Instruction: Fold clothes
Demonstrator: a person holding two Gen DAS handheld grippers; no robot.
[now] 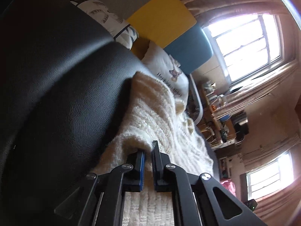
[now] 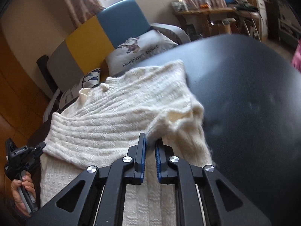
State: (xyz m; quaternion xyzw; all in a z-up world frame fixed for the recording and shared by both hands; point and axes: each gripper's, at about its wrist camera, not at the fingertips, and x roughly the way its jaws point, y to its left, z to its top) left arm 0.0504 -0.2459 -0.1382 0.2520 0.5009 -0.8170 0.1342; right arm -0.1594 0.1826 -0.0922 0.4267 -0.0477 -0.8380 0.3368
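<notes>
While the cream knit sweater point(image 2: 120, 116) is spread across the black leather surface point(image 2: 244, 94), its lifted folds are clamped by the left gripper point(image 1: 148, 150) and the right gripper point(image 2: 150, 145).

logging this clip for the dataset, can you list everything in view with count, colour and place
sweater: one, cream knit, spread on the black surface, part folded over
black surface: one, black leather-like, under the sweater
printed cushion: one, white with lettering, behind the sweater
patterned cushion: one, white with blue triangles, left of the printed one
backrest panels: three, grey, yellow, blue, along the wall
windows: two, bright, with brownish curtains
wooden table: one, cluttered, far right in the right wrist view
pink item: one, near the lower window, too small to identify
left gripper: black with blue pads, shut on the sweater edge
right gripper: same, shut on the sweater
hand: one, holding the left gripper's handle
</notes>
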